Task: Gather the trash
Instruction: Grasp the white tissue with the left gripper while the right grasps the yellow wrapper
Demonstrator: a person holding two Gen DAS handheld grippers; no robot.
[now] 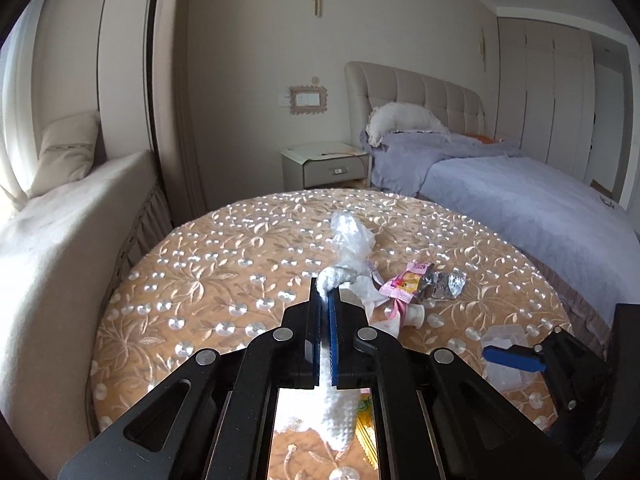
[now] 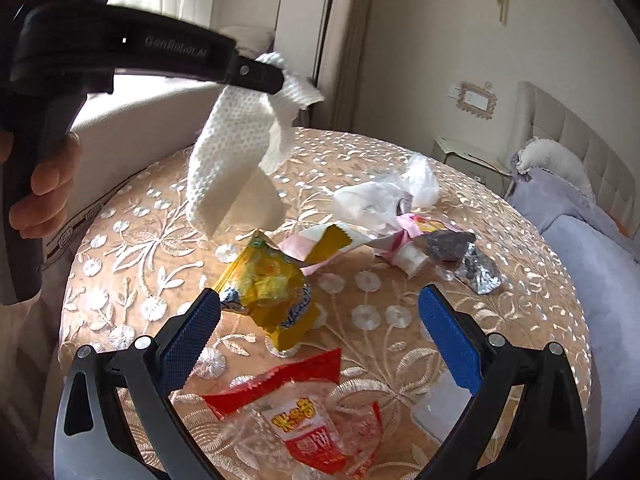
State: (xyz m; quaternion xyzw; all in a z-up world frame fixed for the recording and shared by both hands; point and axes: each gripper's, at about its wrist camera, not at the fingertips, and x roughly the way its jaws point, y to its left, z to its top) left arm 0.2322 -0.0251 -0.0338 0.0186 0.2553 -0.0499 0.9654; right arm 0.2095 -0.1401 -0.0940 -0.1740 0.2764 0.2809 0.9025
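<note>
My left gripper (image 1: 325, 294) is shut on a white paper towel (image 1: 334, 400) and holds it above the round table; in the right wrist view the towel (image 2: 232, 160) hangs from that gripper (image 2: 276, 76) at the upper left. My right gripper (image 2: 320, 300) is open and empty, low over the table, with a yellow snack bag (image 2: 268, 288) between its fingers and a red wrapper (image 2: 312, 420) just below. A clear plastic bag (image 2: 384, 196), a pink wrapper (image 2: 420, 226) and a crumpled foil wrapper (image 2: 476, 268) lie further back.
The round table (image 2: 520, 320) has an orange floral cloth. A clear plastic tray (image 2: 444, 412) lies by my right finger. A bed (image 1: 520, 200) stands to the right, a nightstand (image 1: 324, 164) behind, and a cushioned window seat (image 1: 60, 240) to the left.
</note>
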